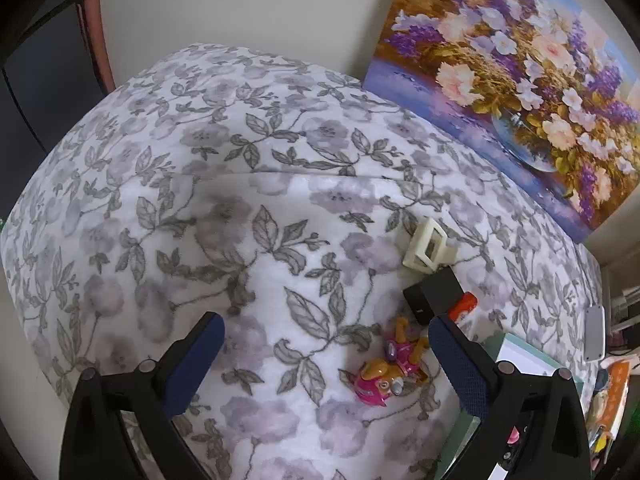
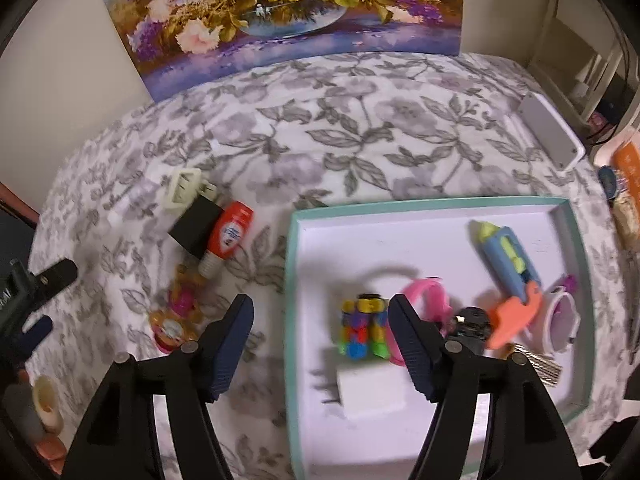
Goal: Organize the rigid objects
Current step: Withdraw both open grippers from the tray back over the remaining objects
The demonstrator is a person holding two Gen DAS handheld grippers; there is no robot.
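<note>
The right gripper (image 2: 320, 344) hangs with its jaws spread wide and nothing between them, straddling the left wall of the teal-rimmed tray (image 2: 289, 280); just beyond its tips inside the tray sit a white block (image 2: 370, 394) and a stack of coloured bricks (image 2: 365, 330). The left gripper (image 1: 326, 356) is likewise released and empty, hovering over the floral bedspread (image 1: 200, 200) with the pink and gold toy (image 1: 386, 372) lying close ahead, nearer its right finger. That toy looks like the next piece to collect, so the left gripper would do well to shift toward it until it sits centred between the fingers, then close across the narrow body rather than the limbs. Further on, outside the tray, a black box (image 2: 195, 229), an orange-capped bottle (image 2: 229, 236) touching it, and a cream frame (image 2: 184, 190) cluster tightly, leaving little finger room between them. The tray still has bare floor along its near and far edges. The bedspread is soft and may sag under pressure. A flower painting (image 2: 280, 12) leans behind, well clear.
</note>
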